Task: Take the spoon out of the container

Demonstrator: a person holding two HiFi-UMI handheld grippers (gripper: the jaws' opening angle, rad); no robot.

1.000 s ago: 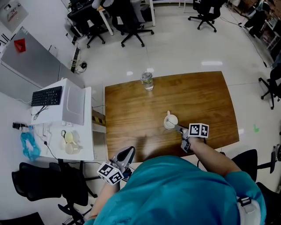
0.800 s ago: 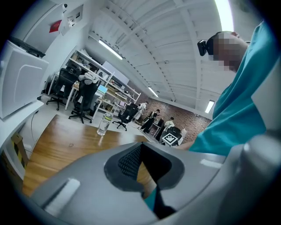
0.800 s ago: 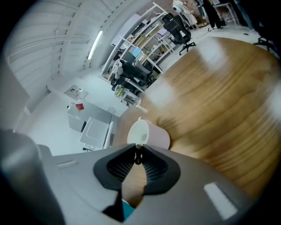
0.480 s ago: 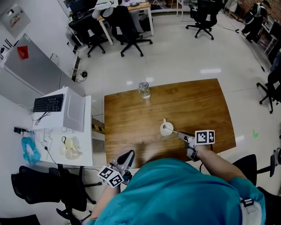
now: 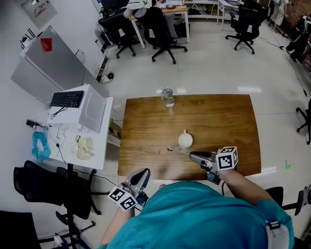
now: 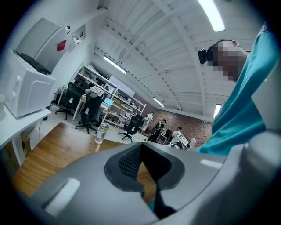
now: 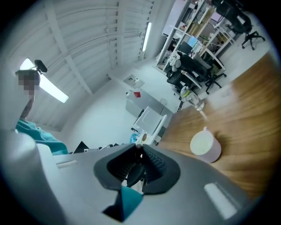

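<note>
Teal shirt [image 5: 194, 214], seemingly short-sleeved; grey right gripper [image 5: 192, 155], black-white marker cube [image 5: 227, 158].

Site type: open-plan office/lab. Indicators: black swivel chairs [image 5: 163, 29] at desks [image 5: 167, 8]; monitor [image 7: 192, 43]; keyboard [image 5: 67, 99] on white side unit [image 5: 95, 112]; wooden table [image 5: 218, 116] on pale polished floor [image 5: 209, 68]; open shelving [image 6: 115, 107]; ceiling strip lights [image 6: 212, 14]; brick rear wall [image 6: 195, 128].
</note>
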